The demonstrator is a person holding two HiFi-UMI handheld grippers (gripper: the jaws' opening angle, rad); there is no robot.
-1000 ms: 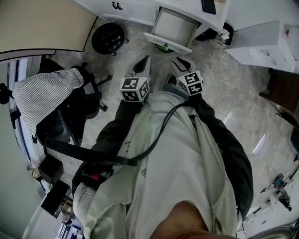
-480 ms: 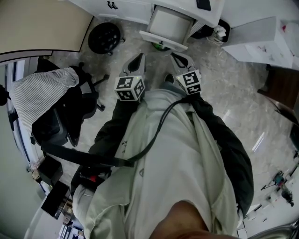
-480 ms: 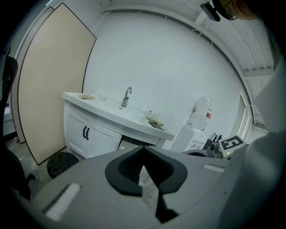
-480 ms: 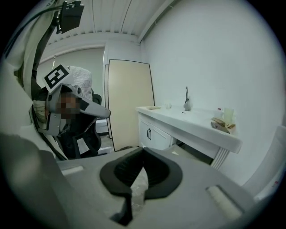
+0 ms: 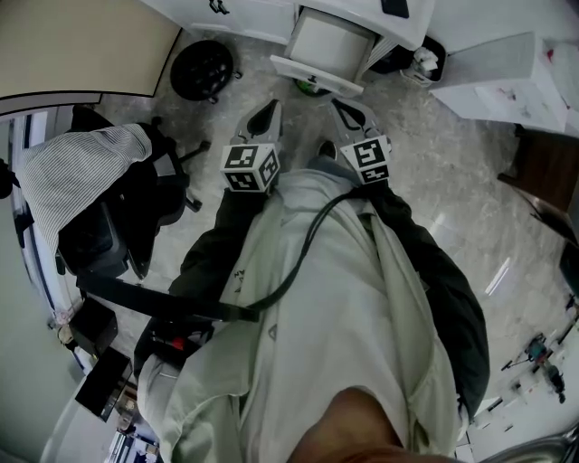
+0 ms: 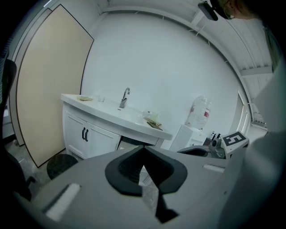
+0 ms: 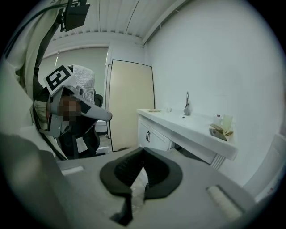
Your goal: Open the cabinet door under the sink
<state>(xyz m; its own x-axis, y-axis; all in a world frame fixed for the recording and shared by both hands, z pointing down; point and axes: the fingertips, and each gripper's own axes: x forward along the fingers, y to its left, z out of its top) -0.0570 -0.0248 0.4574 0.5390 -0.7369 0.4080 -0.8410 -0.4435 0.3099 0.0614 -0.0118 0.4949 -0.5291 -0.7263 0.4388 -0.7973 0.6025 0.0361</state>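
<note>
Cabinet door (image 5: pixel 327 43) under the sink (image 6: pixel 128 112) is on the far side of the floor, straight ahead of the person, set in the white vanity (image 5: pixel 262 25). In the head view its panel seems to stand out from the cabinet front toward the person. The left gripper view shows a dark gap (image 6: pixel 134 142) below the basin, to the right of two closed doors (image 6: pixel 96 141) with black handles (image 6: pixel 85 134). The door therefore looks at least partly open, though how far cannot be told.

Both grippers are held near the person's chest, well apart from the vanity. The left gripper (image 5: pixel 270 108) has its jaws together with nothing between them. The right gripper (image 5: pixel 340 108) has just been closing its jaws, and they now meet on nothing as well.

If the door is to swing wider, the likely step is an approach. It would go best by spreading the jaws of one gripper before arriving, since closed jaws can only push. That gripper should come at the free edge or handle squarely and grip it firmly. The pull should then follow the door's arc around its hinge, not run straight back. The other gripper and the person's legs should stay clear of the swing, so that the panel does not hit them.
</note>
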